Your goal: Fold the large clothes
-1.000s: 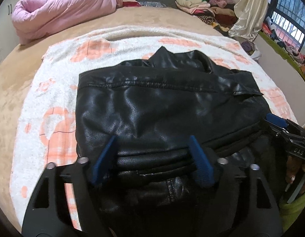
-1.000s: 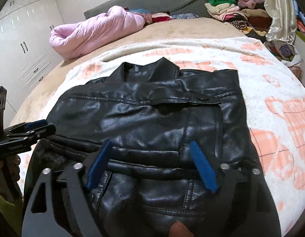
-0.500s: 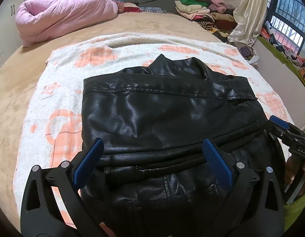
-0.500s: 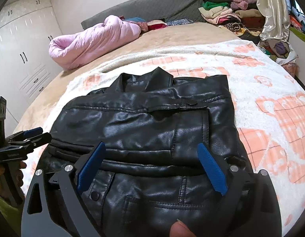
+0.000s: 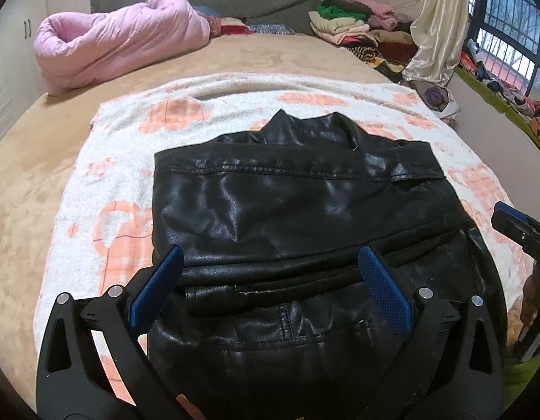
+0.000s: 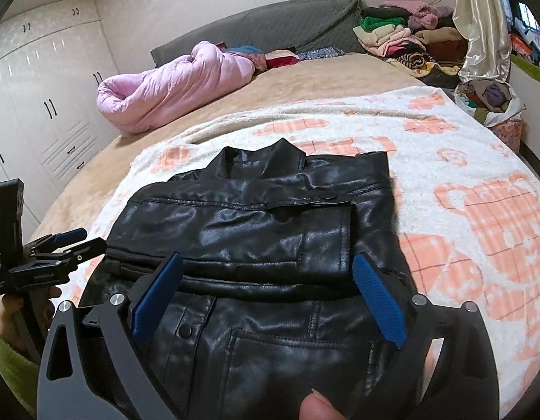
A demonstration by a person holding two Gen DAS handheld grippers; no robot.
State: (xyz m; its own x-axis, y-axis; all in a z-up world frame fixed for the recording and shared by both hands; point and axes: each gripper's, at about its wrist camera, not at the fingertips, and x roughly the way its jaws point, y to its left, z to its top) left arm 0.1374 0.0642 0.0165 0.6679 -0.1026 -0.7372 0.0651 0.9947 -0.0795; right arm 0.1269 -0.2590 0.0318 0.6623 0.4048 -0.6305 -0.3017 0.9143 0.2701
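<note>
The folded jacket (image 5: 298,217) lies on the blanket (image 5: 105,189) just ahead of both grippers, left (image 5: 270,273) and right (image 6: 266,280), whose fingers are spread and empty, probably because the fold is set down.

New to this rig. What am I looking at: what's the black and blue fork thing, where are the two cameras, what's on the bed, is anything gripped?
There is no robot arm. A person holds a two-finger gripper in each hand, each carrying a fisheye camera that looks along its blue-padded fingers. One picture looks out over the left gripper, the other over the right gripper. Each also shows at the edge of the other's picture. A black leather jacket, partly folded, lies on a white and orange blanket spread over the bed. Both grippers are open above the jacket and hold nothing.
</note>
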